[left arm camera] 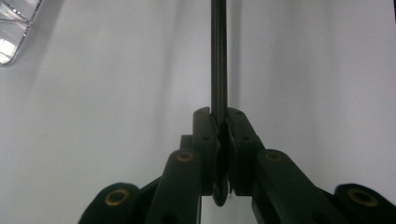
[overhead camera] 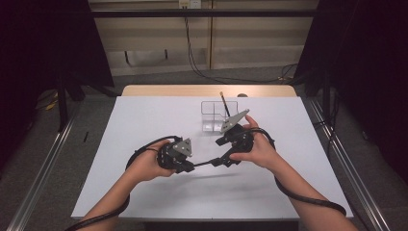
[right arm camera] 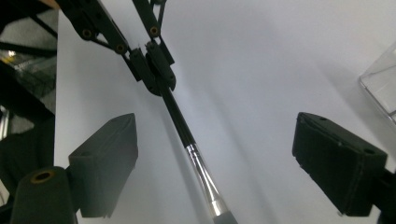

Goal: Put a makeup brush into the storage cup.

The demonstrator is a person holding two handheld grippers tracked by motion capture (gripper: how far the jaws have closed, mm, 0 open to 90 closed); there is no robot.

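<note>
We are holding the left hand-held gripper with its jaws closed tight on the dark handle end of a thin brush. In the left gripper view the handle is running straight out from between the jaws, so its long axis is continuing the line of this gripper. In the high view this line is going toward our right, a little above the white table, and it is reaching the right hand-held gripper, which is very near.

We are keeping the right hand-held gripper wide open. In the right gripper view its two black jaws are standing well apart, and the brush is passing between them on a diagonal, touching neither. The silver ferrule is lying between the jaws, so we judge that the right one is the nearer to take this end.

The brush tip is cut off at the bottom edge of that view, so we cannot say what kind of bristles it has. Behind the right hand a clear plastic holder is standing on the table, with another thin brush leaning inside it; its compartments are hard to make out.
</note>
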